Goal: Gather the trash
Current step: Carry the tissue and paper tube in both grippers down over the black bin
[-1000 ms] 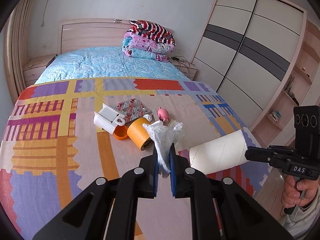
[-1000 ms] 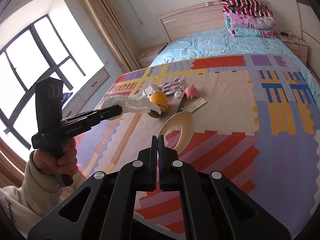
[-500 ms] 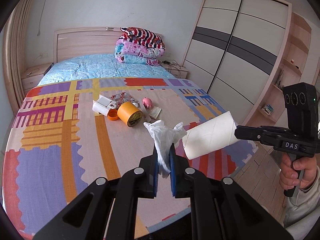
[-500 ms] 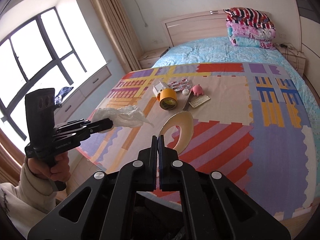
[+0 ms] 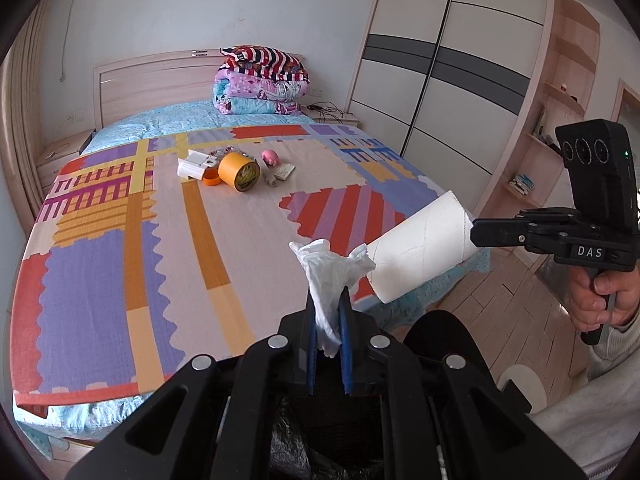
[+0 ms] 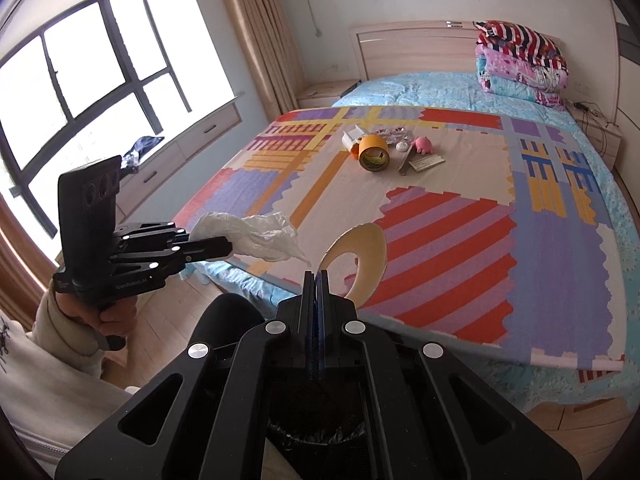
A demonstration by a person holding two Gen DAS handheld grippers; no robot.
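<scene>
My left gripper (image 5: 328, 300) is shut on a crumpled white plastic wrapper (image 5: 330, 268), which also shows in the right wrist view (image 6: 256, 236). My right gripper (image 6: 318, 280) is shut on the rim of a white cardboard tube (image 6: 362, 262), seen side-on in the left wrist view (image 5: 420, 248). Both grippers are held off the foot of the bed, above a bin lined with a black bag (image 5: 316, 452), which also shows under the right gripper (image 6: 316, 420).
On the patterned bedspread (image 5: 120, 260) lie an orange tape roll (image 5: 240, 170), a white box (image 5: 196, 164), an orange lid, a pink toy (image 5: 270, 157), a foil packet and a card. Folded quilts (image 5: 260, 80) sit at the headboard. A wardrobe (image 5: 448, 60) stands right.
Both grippers have drawn back from the bed toward its foot, carrying the wrapper and the tube. The bin with the black bag has come into view beneath them.
</scene>
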